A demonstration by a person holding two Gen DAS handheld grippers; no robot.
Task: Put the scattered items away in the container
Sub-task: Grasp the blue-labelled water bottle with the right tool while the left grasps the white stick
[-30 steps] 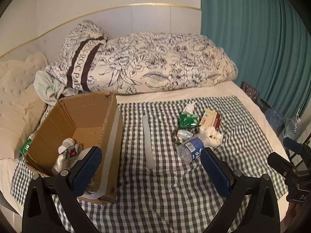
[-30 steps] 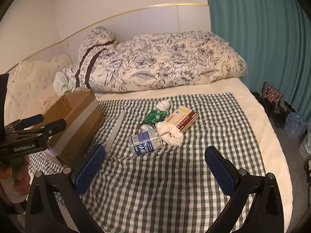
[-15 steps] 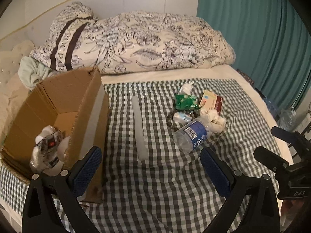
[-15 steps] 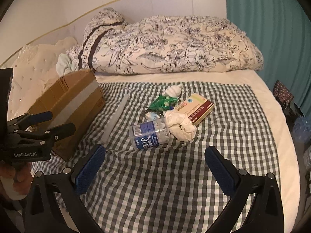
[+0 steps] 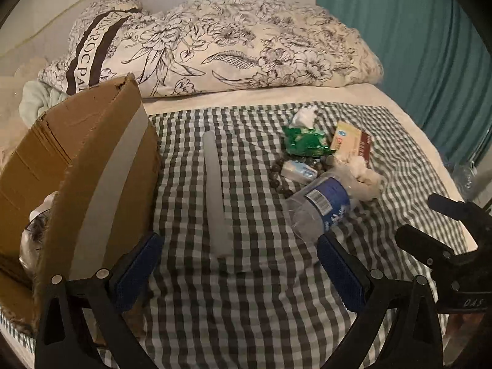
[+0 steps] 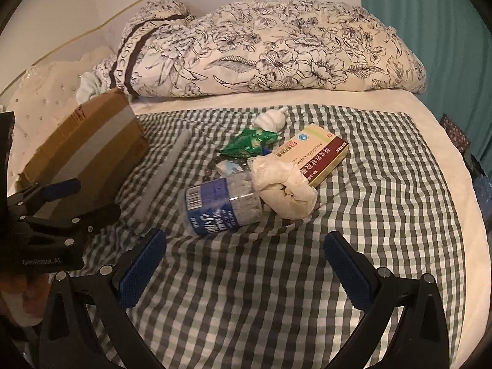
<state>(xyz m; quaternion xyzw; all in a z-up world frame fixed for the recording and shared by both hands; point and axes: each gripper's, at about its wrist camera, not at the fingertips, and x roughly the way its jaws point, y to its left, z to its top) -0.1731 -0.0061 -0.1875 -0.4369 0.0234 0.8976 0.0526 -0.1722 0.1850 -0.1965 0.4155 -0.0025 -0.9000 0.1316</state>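
Left tongs [image 5: 236, 258] and right tongs [image 6: 244, 259] wide, empty, above checked cloth [image 6: 276, 292]; bottle [image 6: 220, 207] mid-cloth, cardboard box [image 5: 77, 166] at left edge.

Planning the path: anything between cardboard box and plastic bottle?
A long pale strip lies on the checked cloth between cardboard box and plastic bottle, clearest in left wrist view.

L hand-held gripper [image 5: 238, 259]: jaws spread wide, nothing btwn blue pads [image 5: 138, 269], held low, pointing fwd. R hand-held gripper [image 6: 244, 263]: jaws also wide apart, empty, level w/ L. Each shows at edge of other's view. Hand [image 6: 18, 289] partly visible under L grip.
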